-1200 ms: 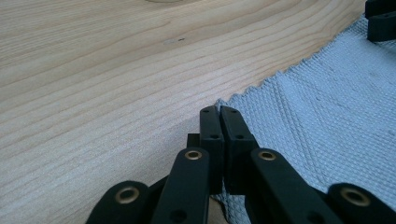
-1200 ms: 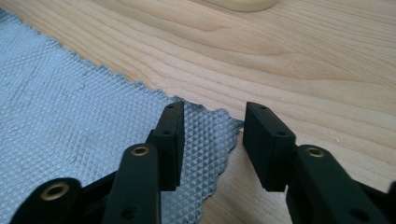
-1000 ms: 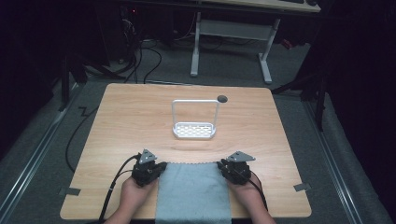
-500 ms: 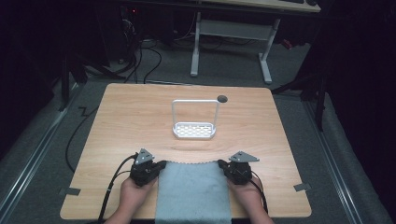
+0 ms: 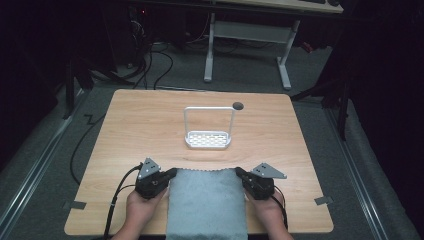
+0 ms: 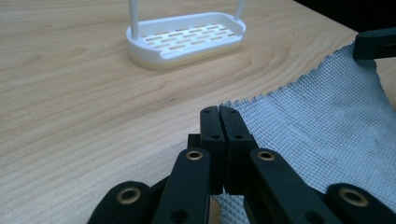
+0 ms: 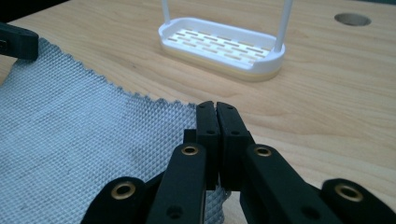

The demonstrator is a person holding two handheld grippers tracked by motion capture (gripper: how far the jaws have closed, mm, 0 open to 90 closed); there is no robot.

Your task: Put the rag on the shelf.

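Both sets of jaws are pinched tight together, each on a far corner of the grey cloth (image 5: 206,202). In the left gripper view the left gripper (image 6: 219,112) has its two black jaws pressed flat against each other right at the pinked edge of the weave, and the right gripper (image 7: 215,108) in its own view looks the same, clamped on the opposite corner.

What's changed over the last second? Honestly, almost nothing. From the high view the left gripper (image 5: 171,173) and right gripper (image 5: 239,172) sit where they were, maybe nudged a hair toward the far edge of the desk (image 5: 140,130), and the cloth lies flat in the same spot. So my read is that the grab has only just finished and the lift or drag hasn't started.

The cloth sits at the middle of the near edge, its near end hanging past that edge towards the person, with its far hem running straight between the two grippers. It looks smooth, no big wrinkles.

Out past that, the white rack (image 5: 208,137), a slotted tray with a tall hoop handle, stands upright around the centre of the desk, well apart from the cloth. There's a round hole (image 5: 238,105) in the desk near the far edge, just beyond the rack.

Guessing the next bit is raising both corners evenly, maybe to fold the cloth or drape it over that handle. If one corner slips, it'll skew.
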